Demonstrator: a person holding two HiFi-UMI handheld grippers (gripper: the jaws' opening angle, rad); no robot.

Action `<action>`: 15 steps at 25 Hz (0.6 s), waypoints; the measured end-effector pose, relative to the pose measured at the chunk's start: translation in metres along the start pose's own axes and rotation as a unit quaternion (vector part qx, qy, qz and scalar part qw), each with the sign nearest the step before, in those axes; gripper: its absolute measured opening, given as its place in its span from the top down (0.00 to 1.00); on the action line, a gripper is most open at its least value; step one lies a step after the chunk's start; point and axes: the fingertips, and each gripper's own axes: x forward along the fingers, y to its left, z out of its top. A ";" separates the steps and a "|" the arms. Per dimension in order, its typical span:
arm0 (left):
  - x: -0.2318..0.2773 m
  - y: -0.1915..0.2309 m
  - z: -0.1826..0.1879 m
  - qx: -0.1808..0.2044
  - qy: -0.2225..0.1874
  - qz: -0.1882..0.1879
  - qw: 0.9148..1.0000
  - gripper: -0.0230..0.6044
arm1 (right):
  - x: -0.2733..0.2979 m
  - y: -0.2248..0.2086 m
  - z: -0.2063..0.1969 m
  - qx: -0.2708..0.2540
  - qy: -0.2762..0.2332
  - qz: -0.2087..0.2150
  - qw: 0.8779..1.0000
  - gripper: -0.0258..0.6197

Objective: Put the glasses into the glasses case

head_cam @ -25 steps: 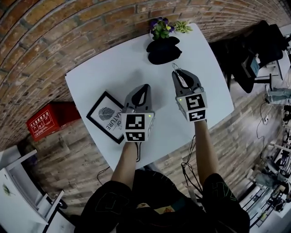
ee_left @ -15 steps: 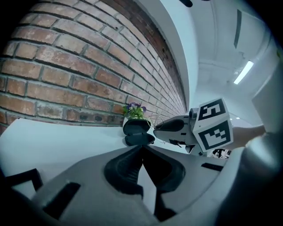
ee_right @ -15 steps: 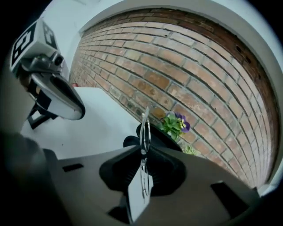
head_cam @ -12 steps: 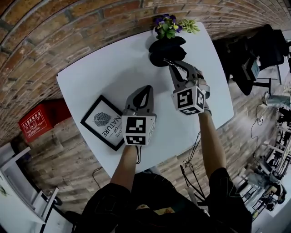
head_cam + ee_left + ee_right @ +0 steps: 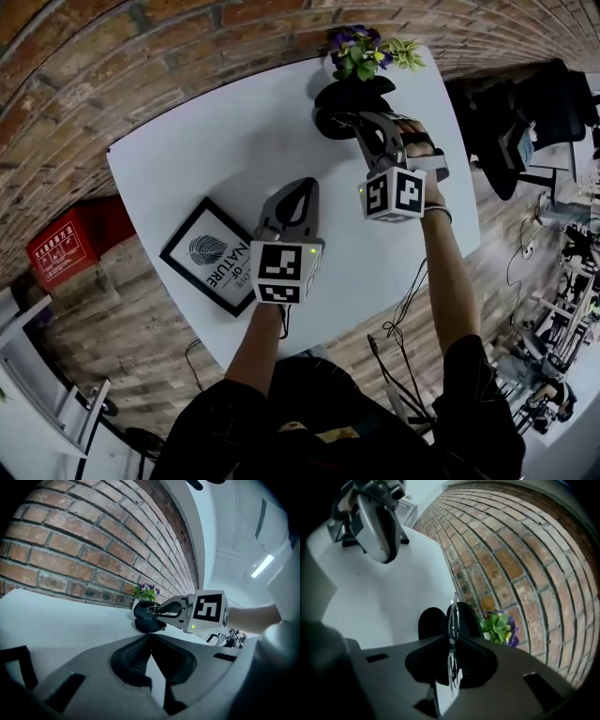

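**Head view.** A white table [image 5: 234,150] stands against a brick wall [image 5: 141,56]. At its far edge the black glasses case [image 5: 339,101] lies open beside a potted plant [image 5: 361,52]. The right tongs [image 5: 361,124] reach to the case. The left tongs [image 5: 302,187] are over mid-table, near a framed leaf print [image 5: 211,255], which only this view shows whole.

**Right gripper view.** The right tongs pinch the wire-framed glasses [image 5: 453,618] edge-on. The long axis of the glasses runs in line with the jaws, and the forward end points at the gap between the case's two halves. The head view does not resolve this grip.

**Left gripper view.** The left tongs are pressed together, tips touching, with nothing between them. Beyond them, seen side-on, the right tongs lie roughly level, with the tip of the glasses at the case's open mouth. Whether glasses and case touch cannot be told.
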 end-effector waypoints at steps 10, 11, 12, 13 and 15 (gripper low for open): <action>0.002 0.000 -0.004 -0.011 0.001 -0.014 1.000 0.95 | 0.027 0.011 -0.011 -0.093 0.019 0.031 0.995 0.88; 0.001 0.000 -0.004 -0.012 0.001 -0.015 1.000 0.95 | 0.029 0.013 -0.011 -0.098 0.020 0.034 0.994 0.88; 0.001 0.000 -0.005 -0.014 0.001 -0.016 1.000 0.95 | 0.031 0.015 -0.012 -0.104 0.021 0.037 0.994 0.88; 0.001 0.000 -0.005 -0.015 0.001 -0.017 1.000 0.95 | 0.032 0.016 -0.013 -0.108 0.023 0.041 0.993 0.88; 0.002 0.000 -0.007 -0.016 0.003 -0.018 1.000 0.95 | 0.034 0.018 -0.015 -0.116 0.026 0.051 0.992 0.88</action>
